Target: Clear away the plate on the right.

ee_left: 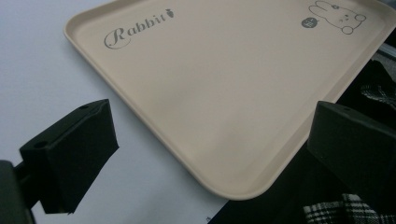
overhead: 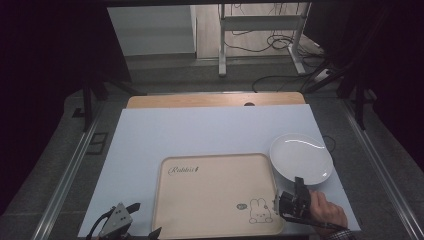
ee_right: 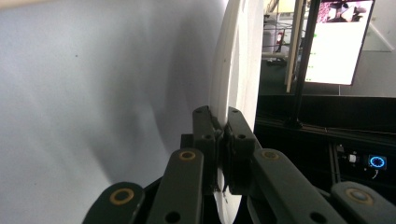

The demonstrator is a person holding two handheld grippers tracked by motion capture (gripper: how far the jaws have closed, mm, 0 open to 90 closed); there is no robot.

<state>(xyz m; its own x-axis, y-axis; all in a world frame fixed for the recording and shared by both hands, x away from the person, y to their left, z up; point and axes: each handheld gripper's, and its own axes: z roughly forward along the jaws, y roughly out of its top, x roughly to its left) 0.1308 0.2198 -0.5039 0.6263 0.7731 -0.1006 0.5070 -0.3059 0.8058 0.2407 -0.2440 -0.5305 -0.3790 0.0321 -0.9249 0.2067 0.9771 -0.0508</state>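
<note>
A beige tray (overhead: 215,195) printed with "Rabbit" and a rabbit drawing lies on the near part of the table. A white plate (overhead: 301,157) sits at the tray's far right corner, and its rim overlaps that corner. My right gripper (overhead: 299,181) is shut on the plate's near rim, with a hand behind it. In the right gripper view the plate (ee_right: 238,56) stands edge-on, and the right gripper (ee_right: 222,123) has its jaws pinched on the rim. My left gripper (overhead: 145,219) is at the tray's near left corner. It (ee_left: 210,154) is open wide over the corner of the tray (ee_left: 224,84).
A pale sheet (overhead: 200,130) covers the table, with a wooden board (overhead: 215,100) showing at its far edge. Beyond it are a metal stand (overhead: 260,30) and cables on the floor. A lit monitor (ee_right: 338,42) is off the table's side.
</note>
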